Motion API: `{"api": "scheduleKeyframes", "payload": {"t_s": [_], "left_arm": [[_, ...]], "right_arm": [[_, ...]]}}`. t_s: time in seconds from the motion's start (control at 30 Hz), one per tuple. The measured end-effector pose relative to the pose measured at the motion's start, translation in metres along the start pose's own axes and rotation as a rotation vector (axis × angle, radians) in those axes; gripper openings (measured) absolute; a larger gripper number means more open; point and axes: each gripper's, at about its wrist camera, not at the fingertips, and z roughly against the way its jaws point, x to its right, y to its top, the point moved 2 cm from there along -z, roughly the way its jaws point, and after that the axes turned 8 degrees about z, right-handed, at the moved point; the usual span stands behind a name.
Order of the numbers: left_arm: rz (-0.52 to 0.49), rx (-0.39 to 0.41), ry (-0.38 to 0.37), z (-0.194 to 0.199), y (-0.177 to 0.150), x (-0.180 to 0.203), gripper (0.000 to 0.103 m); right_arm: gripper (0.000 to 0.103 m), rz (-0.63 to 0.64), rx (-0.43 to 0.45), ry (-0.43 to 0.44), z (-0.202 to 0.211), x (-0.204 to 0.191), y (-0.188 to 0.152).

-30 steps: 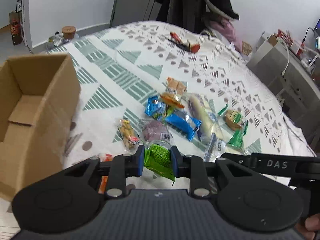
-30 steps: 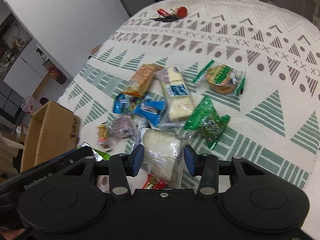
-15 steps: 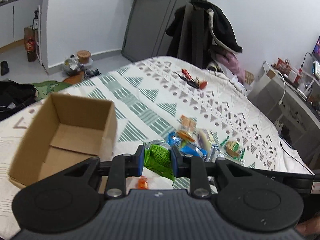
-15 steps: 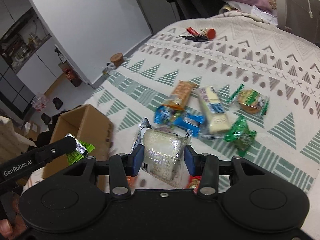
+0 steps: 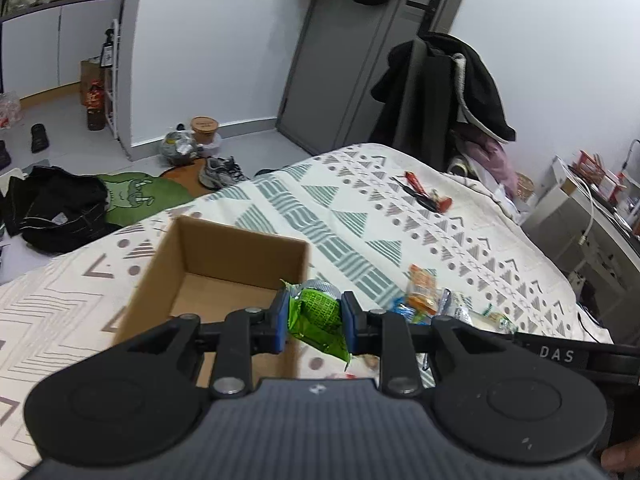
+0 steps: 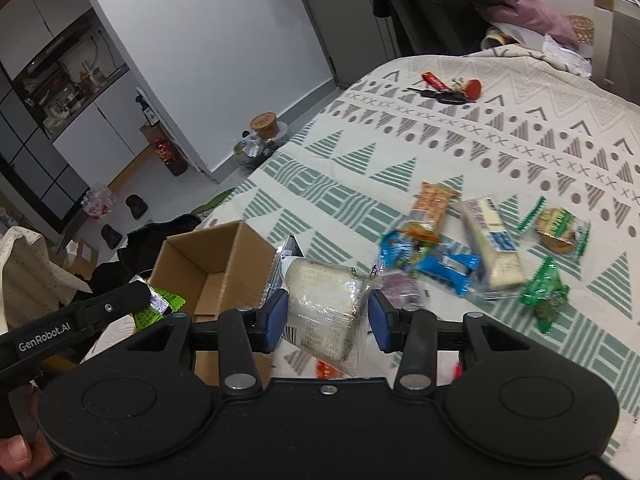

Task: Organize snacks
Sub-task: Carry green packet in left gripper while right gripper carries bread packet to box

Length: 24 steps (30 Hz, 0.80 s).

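Your left hand-held gripper [image 5: 313, 317] is pinching a green snack packet [image 5: 318, 320] between its blue pads [image 5: 280, 322], and it holds the packet above the near right corner of the cardboard box [image 5: 216, 254]. The box stands open on the bed [image 5: 348, 220], and the part of its floor you can see is bare (the gripper body hides the near part).

Your right hand-held gripper [image 6: 325, 317] is clamped on a clear-wrapped white bread pack [image 6: 324, 306], which sits tilted between the blue pads [image 6: 276, 320], lifted off the bed. From this side the box [image 6: 208, 264] lies to the left of the pack, and the left tool with its green packet [image 6: 160, 306] shows at the box's near edge.

The remaining snacks lie in a loose cluster on the patterned bedspread to the right of the box: an orange packet [image 6: 430, 208], a blue wrapper [image 6: 440, 264], a long pale bar [image 6: 494, 244], a round biscuit in a green-edged wrapper [image 6: 558, 230], a dark green packet [image 6: 546, 294] and a purplish item [image 6: 400, 288] just beside the bread pack (blurred, so you cannot tell what it is).

Farther up the bed lies a bunch of keys with red tags [image 6: 448, 90].
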Motion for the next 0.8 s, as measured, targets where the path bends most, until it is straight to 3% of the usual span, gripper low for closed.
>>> {"api": "scheduleKeyframes", "payload": {"t_s": [0.4,0.8], "left_arm": [[0.054,0.017,0.037,-0.012,0.028,-0.051,0.026],[0.088,-0.011,0.052,-0.05,0.047,-0.084,0.027]], "right_arm": [[0.043,0.03,-0.007,0.033,-0.029,-0.049,0.016],[0.043,0.053,-0.041,0.048,-0.074,-0.081,0.032]]}}
